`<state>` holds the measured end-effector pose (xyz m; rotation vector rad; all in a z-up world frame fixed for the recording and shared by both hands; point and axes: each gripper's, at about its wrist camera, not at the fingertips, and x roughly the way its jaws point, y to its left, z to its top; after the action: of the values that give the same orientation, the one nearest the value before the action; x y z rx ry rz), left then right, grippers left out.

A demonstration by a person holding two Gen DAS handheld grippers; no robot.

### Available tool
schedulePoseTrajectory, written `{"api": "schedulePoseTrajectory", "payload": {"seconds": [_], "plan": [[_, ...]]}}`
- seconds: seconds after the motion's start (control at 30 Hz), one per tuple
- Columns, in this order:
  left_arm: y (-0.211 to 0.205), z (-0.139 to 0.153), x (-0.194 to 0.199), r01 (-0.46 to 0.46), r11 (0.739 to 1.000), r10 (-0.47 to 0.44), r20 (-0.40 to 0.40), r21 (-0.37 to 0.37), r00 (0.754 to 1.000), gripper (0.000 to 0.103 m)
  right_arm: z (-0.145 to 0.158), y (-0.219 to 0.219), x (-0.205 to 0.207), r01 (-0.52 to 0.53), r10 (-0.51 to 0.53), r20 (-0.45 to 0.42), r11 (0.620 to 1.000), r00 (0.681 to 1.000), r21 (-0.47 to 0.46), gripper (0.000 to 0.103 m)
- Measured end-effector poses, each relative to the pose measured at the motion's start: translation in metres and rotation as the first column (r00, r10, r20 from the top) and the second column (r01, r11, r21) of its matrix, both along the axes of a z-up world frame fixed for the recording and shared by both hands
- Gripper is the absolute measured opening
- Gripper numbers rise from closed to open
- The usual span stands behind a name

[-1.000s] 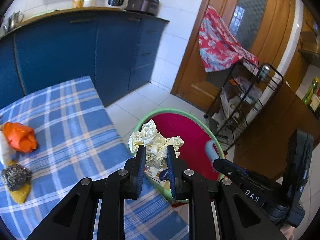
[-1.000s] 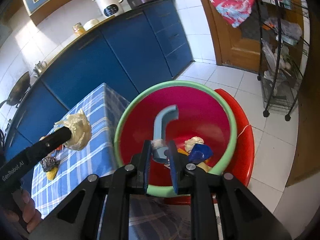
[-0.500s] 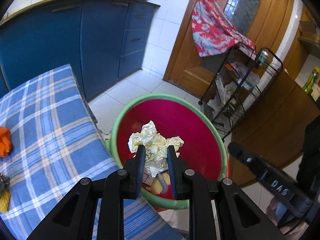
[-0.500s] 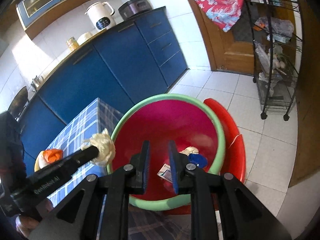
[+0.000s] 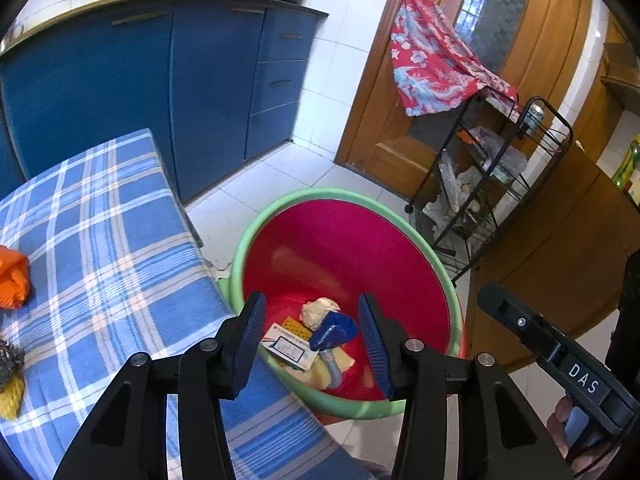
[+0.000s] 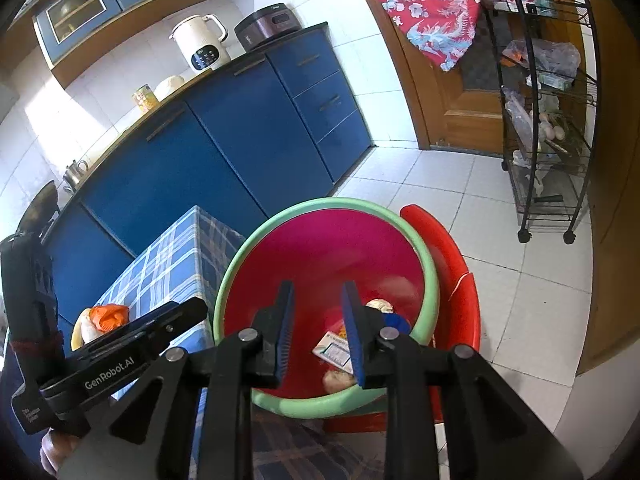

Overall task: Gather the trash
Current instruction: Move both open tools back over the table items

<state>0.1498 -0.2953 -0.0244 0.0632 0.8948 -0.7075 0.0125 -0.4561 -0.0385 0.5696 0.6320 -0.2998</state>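
A red basin with a green rim (image 5: 304, 200) (image 6: 430, 264) stands beside the blue checked table (image 5: 112, 248). Trash lies in it: a crumpled paper ball (image 5: 318, 310), a blue scoop (image 5: 334, 332), a printed card (image 5: 288, 350) and yellow pieces. My left gripper (image 5: 312, 340) is open and empty over the basin's near rim. My right gripper (image 6: 318, 332) is open and empty above the basin. An orange bag (image 5: 12, 276) (image 6: 108, 316), a steel scourer (image 5: 8, 360) and a yellow piece (image 5: 10, 398) lie on the table at the left.
The basin sits on a red plastic stool (image 6: 460, 280). Blue cabinets (image 5: 160, 80) line the back wall with a kettle (image 6: 202, 46) and a cooker (image 6: 270, 24) on top. A black wire cart (image 6: 548, 112) stands by the wooden door (image 5: 460, 60).
My left gripper has moved over the basin, opened and dropped the crumpled paper into it. My right gripper has let go of the blue scoop, opened and risen above the basin.
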Motion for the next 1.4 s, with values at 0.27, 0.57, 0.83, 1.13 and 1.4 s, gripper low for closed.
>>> {"api": "schedulePoseTrajectory", "payload": {"seconds": [0.27, 0.57, 0.83, 1.13, 1.4], "plan": [[0.022, 0.010, 0.000, -0.044, 0.999, 0.045, 0.021, -0.010, 0.999, 0.049, 0.006, 0.014, 0.002, -0.035, 0.035, 0.013, 0.999, 0.999, -0.008, 0.033], [0.063, 0.026, 0.003, -0.125, 0.992, 0.126, 0.055, -0.015, 0.991, 0.049, 0.015, 0.043, 0.013, -0.106, 0.106, 0.022, 0.994, 0.994, -0.016, 0.041], [0.107, 0.038, 0.009, -0.213, 0.976, 0.215, 0.078, -0.033, 0.973, 0.049, 0.024, 0.078, 0.031, -0.192, 0.193, 0.027, 0.981, 0.981, -0.032, 0.047], [0.165, 0.050, 0.019, -0.322, 0.946, 0.324, 0.119, -0.038, 0.938, 0.049, 0.030, 0.111, 0.053, -0.264, 0.265, 0.021, 0.964, 0.964, -0.041, 0.051], [0.229, 0.052, 0.037, -0.432, 0.900, 0.435, 0.130, -0.046, 0.891, 0.049, 0.032, 0.145, 0.080, -0.326, 0.327, 0.003, 0.944, 0.945, -0.053, 0.054]]}}
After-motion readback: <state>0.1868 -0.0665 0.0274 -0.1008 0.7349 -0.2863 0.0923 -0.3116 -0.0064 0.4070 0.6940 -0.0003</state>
